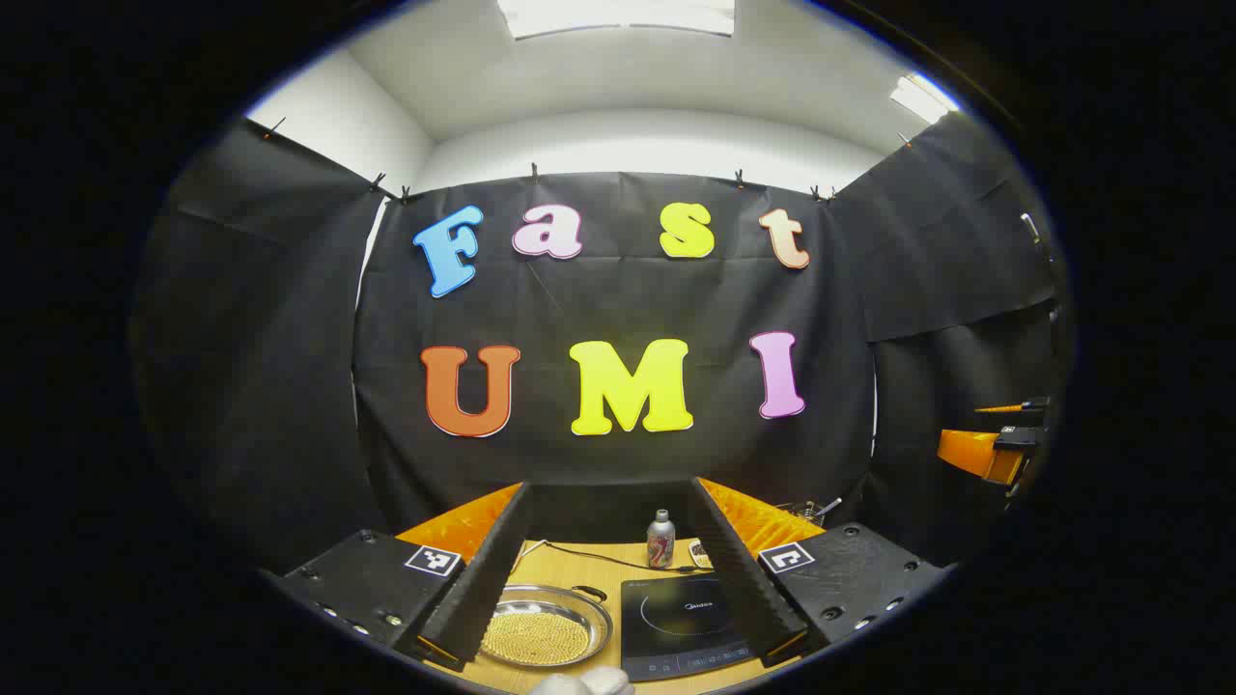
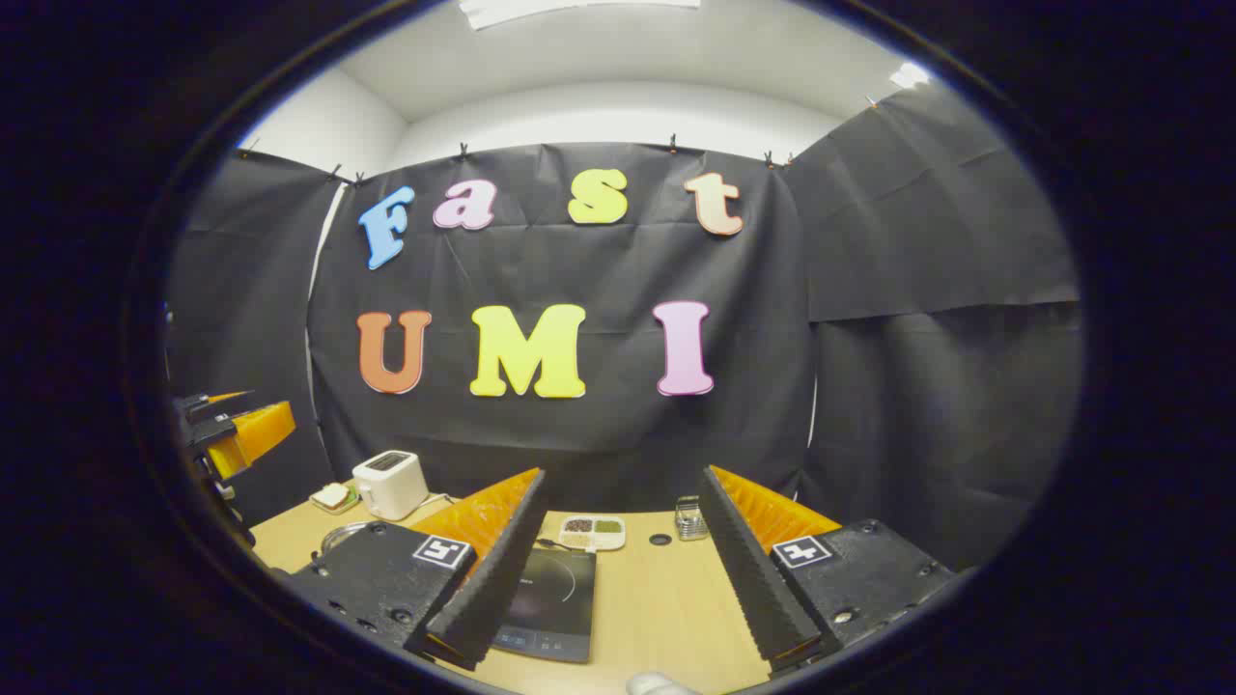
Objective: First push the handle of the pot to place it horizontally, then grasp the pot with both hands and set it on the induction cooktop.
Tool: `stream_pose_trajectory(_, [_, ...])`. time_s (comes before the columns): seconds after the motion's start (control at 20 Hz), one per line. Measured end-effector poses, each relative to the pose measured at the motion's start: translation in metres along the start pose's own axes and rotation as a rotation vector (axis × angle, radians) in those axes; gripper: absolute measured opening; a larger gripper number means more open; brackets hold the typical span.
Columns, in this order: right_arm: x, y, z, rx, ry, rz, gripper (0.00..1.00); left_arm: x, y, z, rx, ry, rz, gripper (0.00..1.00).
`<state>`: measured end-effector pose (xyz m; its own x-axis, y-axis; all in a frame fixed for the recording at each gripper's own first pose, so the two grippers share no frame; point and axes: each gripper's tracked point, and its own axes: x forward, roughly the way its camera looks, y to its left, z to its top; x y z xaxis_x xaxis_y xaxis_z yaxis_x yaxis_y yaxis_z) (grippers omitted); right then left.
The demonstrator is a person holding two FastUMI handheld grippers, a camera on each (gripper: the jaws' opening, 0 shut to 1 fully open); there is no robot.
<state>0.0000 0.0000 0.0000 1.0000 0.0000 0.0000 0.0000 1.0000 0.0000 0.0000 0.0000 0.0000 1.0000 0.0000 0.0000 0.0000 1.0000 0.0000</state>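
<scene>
Left gripper view: the left gripper (image 1: 618, 579) hangs above a light wooden table (image 1: 589, 565), its two ribbed, wedge-shaped fingers spread wide with nothing between them
Pot: a shallow round metal pot (image 1: 544, 626) with a shiny rim sits on the table just inside the left finger; a thin dark loop handle (image 1: 589, 590) shows at its far right rim; its inside looks like fine golden mesh or grain
Induction cooktop: a flat black glossy square (image 1: 684, 623) with a ring marked on it lies just right of the pot, its right edge hidden behind the right finger
Behind the cooktop: a small metal bottle (image 1: 660, 538) stands upright near the wall, and a thin dark cable (image 1: 599, 556) runs across the table
Open room: bare wood lies between the pot and the back wall
Right gripper view: the right gripper (image 2: 623, 579) is also spread wide and holds nothing; the cooktop (image 2: 550, 603) lies partly under its left finger
Table beyond: a wide stretch of bare wood (image 2: 666, 598) lies between the fingers; a white toaster (image 2: 390, 485), a divided white dish (image 2: 592, 531) and a small metal rack (image 2: 688, 518) sit along the far edge
Far left: the other gripper (image 2: 237, 430) shows at the rim
</scene>
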Motion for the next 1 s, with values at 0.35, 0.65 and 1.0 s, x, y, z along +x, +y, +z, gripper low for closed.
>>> stream_pose_trajectory(0.35, [0.007, 0.017, -0.011, 0.0, 0.01, 0.006, 0.97, 0.008, 0.02, -0.017, 0.003, 0.05, 0.005, 0.96])
stream_pose_trajectory(0.65, [0.015, 0.031, -0.014, -0.002, 0.021, 0.035, 0.96, 0.01, 0.027, -0.016, 0.008, 0.047, 0.019, 0.96])
stream_pose_trajectory(1.0, [0.022, 0.039, -0.014, -0.031, 0.037, 0.052, 0.97, 0.012, 0.028, -0.025, 0.005, 0.054, 0.004, 0.79])
